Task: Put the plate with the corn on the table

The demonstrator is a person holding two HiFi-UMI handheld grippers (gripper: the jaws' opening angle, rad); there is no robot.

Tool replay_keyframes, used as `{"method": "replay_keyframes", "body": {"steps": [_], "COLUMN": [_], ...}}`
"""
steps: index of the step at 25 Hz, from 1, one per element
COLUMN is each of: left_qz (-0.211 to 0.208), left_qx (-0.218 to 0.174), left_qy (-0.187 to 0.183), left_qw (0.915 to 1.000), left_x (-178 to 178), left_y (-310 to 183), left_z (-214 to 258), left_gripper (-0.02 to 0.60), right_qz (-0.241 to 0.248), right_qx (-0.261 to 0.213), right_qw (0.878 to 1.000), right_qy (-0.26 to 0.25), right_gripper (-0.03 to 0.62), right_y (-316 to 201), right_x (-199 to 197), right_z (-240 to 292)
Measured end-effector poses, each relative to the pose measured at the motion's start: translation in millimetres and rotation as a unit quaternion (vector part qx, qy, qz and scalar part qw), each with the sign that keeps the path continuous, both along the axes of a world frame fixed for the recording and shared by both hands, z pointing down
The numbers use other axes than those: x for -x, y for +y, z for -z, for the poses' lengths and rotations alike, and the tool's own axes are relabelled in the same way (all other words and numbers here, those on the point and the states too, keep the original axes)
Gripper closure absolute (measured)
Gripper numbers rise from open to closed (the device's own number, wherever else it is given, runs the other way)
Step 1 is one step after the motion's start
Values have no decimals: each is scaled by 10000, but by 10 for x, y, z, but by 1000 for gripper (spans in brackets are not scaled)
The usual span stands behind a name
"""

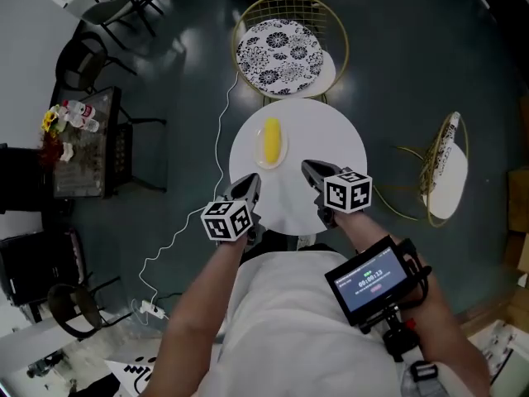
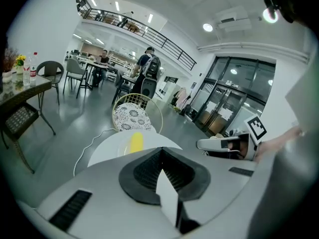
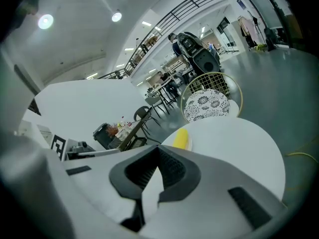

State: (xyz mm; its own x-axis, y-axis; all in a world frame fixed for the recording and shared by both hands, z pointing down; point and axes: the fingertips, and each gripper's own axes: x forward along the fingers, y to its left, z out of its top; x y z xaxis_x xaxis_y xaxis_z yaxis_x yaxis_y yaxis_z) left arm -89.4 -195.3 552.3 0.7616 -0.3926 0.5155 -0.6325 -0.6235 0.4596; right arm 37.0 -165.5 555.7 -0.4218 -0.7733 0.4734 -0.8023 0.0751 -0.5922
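A yellow corn cob (image 1: 271, 141) lies on a small white plate (image 1: 257, 153), which rests on the round white table (image 1: 326, 139), left of its middle. My left gripper (image 1: 250, 184) hovers at the table's near edge, just below the plate, shut and empty. My right gripper (image 1: 311, 170) is beside it to the right, over the table, also shut with nothing held. In the left gripper view the corn (image 2: 135, 142) shows beyond the closed left gripper (image 2: 160, 153). The right gripper view shows the corn (image 3: 181, 138) past the closed right gripper (image 3: 158, 151).
A gold wire chair with a patterned cushion (image 1: 279, 52) stands behind the table. A second gold chair (image 1: 446, 168) is at the right. A dark side table with bottles and flowers (image 1: 83, 143) sits at the left. A white cable (image 1: 194, 213) trails over the floor.
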Motion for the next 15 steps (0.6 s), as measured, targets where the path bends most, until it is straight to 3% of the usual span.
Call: {"method": "replay_keyframes", "body": {"steps": [8,15], "left_qz": [-80,-200], "left_qx": [-511,-688], "left_qy": [292,441], "left_qw": [9982,9965], "left_x": [-75,-200], "left_y": [162,535], "left_z": [417,704], "left_gripper": [575,575], "right_qz": [291,403], "right_qx": [-483,-700], "right_qw": [9984,9967], "right_qy": [7,-55], "right_gripper": [586,586], "right_y": [208,566], "right_x": [-47,-103], "right_z": [405,742]}}
